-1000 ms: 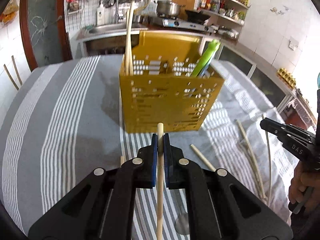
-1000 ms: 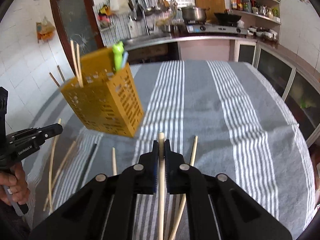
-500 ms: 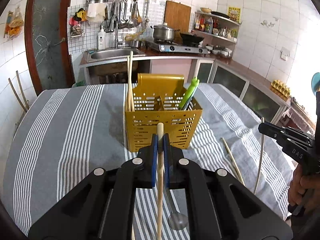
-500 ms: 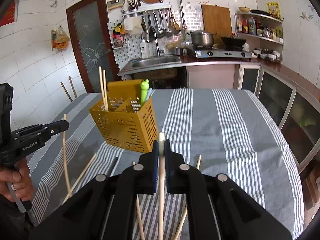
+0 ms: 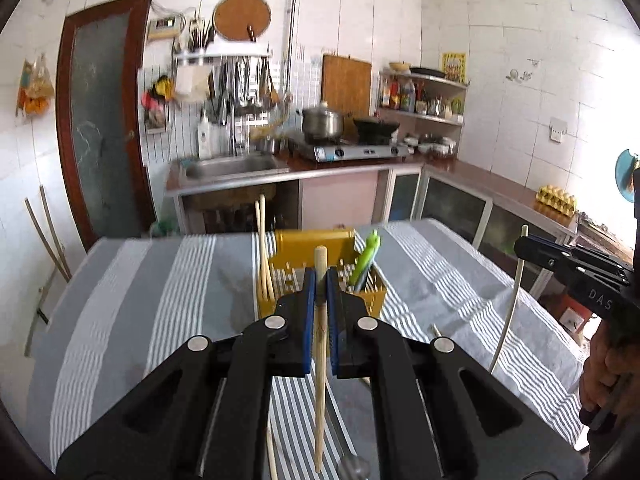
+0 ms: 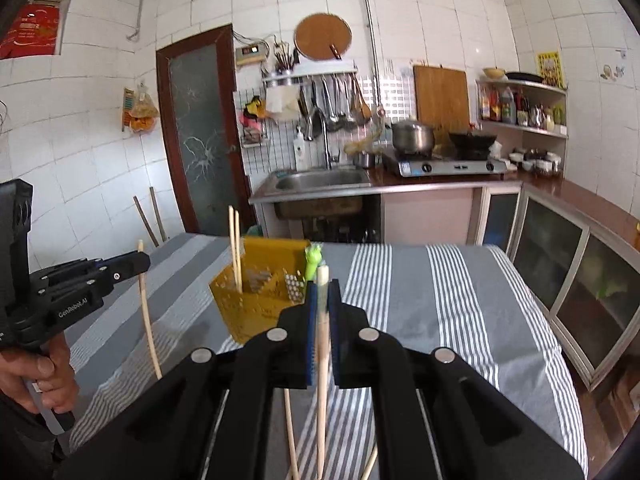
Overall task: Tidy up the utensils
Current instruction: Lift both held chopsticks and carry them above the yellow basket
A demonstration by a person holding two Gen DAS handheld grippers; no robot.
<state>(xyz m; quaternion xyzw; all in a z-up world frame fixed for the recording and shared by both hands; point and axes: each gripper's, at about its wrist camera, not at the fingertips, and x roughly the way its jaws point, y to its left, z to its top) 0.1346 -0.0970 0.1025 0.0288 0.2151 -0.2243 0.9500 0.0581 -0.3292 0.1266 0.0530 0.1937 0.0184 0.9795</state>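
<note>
My left gripper (image 5: 320, 276) is shut on a wooden chopstick (image 5: 319, 380) that hangs upright above the striped tablecloth (image 5: 160, 300). Just beyond it stands the yellow perforated caddy (image 5: 372, 296), holding two chopsticks (image 5: 262, 240) and a green-handled utensil (image 5: 368, 256). My right gripper (image 6: 323, 286) is shut on a second chopstick (image 6: 321, 400), with the caddy (image 6: 248, 308) ahead to its left. Each view shows the other gripper from the side: the right gripper (image 5: 532, 248) with its chopstick (image 5: 512, 300), the left gripper (image 6: 136, 260) with its chopstick (image 6: 146, 312).
Loose chopsticks (image 6: 290, 432) and a spoon (image 5: 354, 468) lie on the cloth below the grippers. Behind the table are a counter with a sink (image 6: 320, 180) and a stove (image 6: 448, 166), a dark door (image 6: 200, 140), and glass-front cabinets (image 6: 568, 272) at the right.
Both grippers have risen off the cloth, each carrying its chopstick, and tilted up toward level. The caddy now sits lower and smaller in both views.
</note>
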